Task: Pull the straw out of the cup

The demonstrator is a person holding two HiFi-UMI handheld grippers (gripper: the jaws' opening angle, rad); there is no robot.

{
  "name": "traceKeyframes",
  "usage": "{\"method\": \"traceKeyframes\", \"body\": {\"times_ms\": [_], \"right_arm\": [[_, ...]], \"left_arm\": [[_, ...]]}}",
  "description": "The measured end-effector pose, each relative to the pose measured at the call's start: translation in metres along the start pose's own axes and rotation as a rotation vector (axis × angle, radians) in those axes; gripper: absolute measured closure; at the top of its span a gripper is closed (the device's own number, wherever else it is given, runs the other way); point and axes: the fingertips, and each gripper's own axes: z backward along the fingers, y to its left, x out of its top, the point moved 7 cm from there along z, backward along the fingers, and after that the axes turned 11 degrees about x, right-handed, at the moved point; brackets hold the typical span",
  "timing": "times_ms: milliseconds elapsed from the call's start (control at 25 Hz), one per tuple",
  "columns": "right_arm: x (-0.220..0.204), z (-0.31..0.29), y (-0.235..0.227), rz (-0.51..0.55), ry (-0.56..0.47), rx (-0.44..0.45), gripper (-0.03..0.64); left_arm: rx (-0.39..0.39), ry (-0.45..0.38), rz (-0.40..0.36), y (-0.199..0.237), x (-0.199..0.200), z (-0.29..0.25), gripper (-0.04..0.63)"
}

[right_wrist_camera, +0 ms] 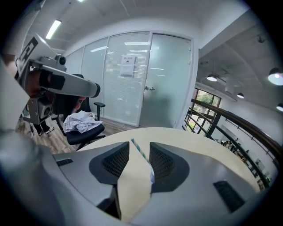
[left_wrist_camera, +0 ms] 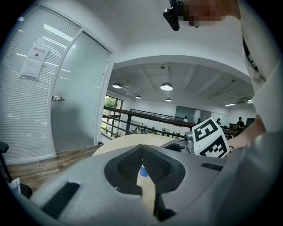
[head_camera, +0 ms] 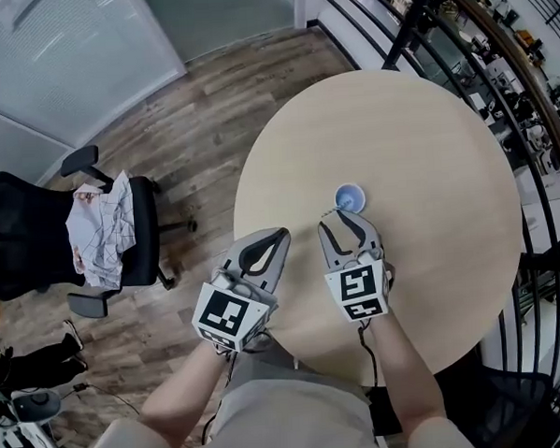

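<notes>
A small blue cup (head_camera: pixel 350 199) stands near the middle of the round wooden table (head_camera: pixel 424 117). A striped straw (right_wrist_camera: pixel 140 154) slants up from it, and most of the cup is hidden behind the jaws in the right gripper view. My right gripper (head_camera: pixel 348 219) (right_wrist_camera: pixel 139 149) is open just in front of the cup. The straw lies between its jaws, close to the right pad (right_wrist_camera: pixel 161 161). My left gripper (head_camera: pixel 280 235) (left_wrist_camera: pixel 142 148) hovers over the table's near-left edge, its tips together and holding nothing. A bit of the blue cup (left_wrist_camera: pixel 142 170) shows through the gap behind those tips.
A black office chair (head_camera: pixel 121 231) with a crumpled cloth (head_camera: pixel 101 230) stands on the wooden floor to the left. A dark metal railing (head_camera: pixel 496 62) curves round the table's far right side. Glass partitions (right_wrist_camera: pixel 128 79) close off the far side.
</notes>
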Motion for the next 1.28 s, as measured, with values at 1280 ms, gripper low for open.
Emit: {"method": "traceKeyframes", "body": {"times_ms": [1280], "right_arm": [[0.019, 0.029, -0.017, -0.051, -0.144, -0.133, 0.580]], "left_arm": [[0.037, -0.044, -0.005, -0.009, 0.014, 0.013, 0.583]]}}
